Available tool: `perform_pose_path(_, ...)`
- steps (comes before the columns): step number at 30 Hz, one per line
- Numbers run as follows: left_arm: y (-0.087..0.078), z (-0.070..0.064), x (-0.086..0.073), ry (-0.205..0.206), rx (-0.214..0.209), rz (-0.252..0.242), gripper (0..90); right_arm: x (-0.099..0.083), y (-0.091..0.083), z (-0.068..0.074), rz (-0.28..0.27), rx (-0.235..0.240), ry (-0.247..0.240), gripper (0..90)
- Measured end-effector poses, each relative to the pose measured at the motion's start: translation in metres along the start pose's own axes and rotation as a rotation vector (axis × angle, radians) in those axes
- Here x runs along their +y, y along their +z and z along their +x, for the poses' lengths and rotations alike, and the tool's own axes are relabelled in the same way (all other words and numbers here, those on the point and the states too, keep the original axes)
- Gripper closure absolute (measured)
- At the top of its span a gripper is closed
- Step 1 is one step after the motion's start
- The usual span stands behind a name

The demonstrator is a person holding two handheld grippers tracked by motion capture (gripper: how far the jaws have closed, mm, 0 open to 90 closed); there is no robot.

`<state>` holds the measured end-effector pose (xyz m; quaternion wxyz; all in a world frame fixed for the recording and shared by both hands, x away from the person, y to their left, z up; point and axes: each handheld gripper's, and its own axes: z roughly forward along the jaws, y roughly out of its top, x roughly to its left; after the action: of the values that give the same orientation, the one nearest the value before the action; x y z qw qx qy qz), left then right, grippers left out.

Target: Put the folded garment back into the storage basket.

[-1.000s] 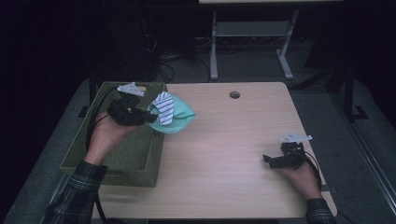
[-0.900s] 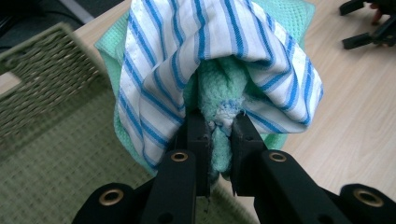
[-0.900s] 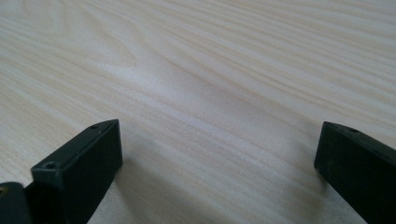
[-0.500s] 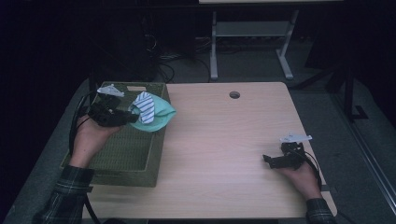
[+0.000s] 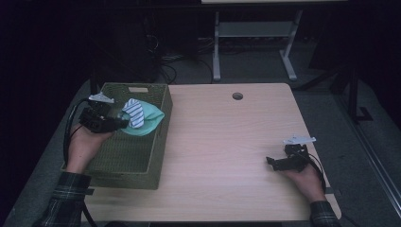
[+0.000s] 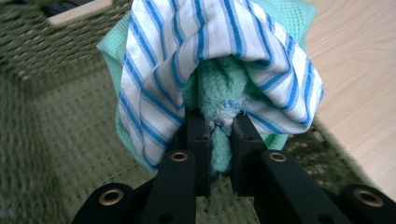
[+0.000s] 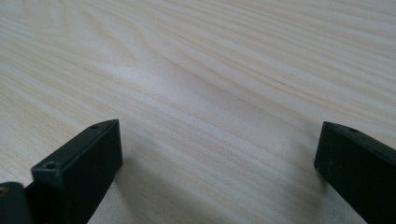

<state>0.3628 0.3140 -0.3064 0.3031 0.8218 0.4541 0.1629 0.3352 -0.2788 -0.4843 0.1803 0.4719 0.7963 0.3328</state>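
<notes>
With my left tool (image 5: 124,122) clamped on the green-and-striped cloth bundle (image 5: 142,118) above the woven basket (image 5: 151,161), I should lower before releasing; my right tool (image 5: 273,161) rests wide open.

Your basket (image 5: 142,156) sat at the table's (image 5: 222,142) left edge. Your left gripper (image 5: 118,124) held the cloths (image 5: 142,118) over the basket. Your right gripper (image 5: 270,161) lay on the table near its right front corner, well apart.
</notes>
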Motion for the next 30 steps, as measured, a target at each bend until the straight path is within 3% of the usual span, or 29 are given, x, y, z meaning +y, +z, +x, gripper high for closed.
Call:
perform_pose_path(7, 0.011, 0.012, -0.015, -0.029, 0.053, 0.019, 80.4, 0.000, 0.000, 0.000, 0.000, 0.000, -0.001, 0.4)
perform_pose_path(16, 0.030, 0.024, -0.040, -0.086, 0.069, 0.029, 80.4, 0.000, 0.000, 0.000, 0.001, 0.001, 0.000, 0.4)
perform_pose_path(23, 0.046, 0.027, -0.051, -0.101, 0.061, 0.038, 80.3, 0.000, 0.000, 0.000, 0.000, 0.001, 0.000, 0.4)
perform_pose_path(30, 0.059, 0.026, -0.056, -0.088, 0.061, 0.064, 80.4, 0.000, 0.000, 0.000, 0.001, 0.001, 0.001, 0.4)
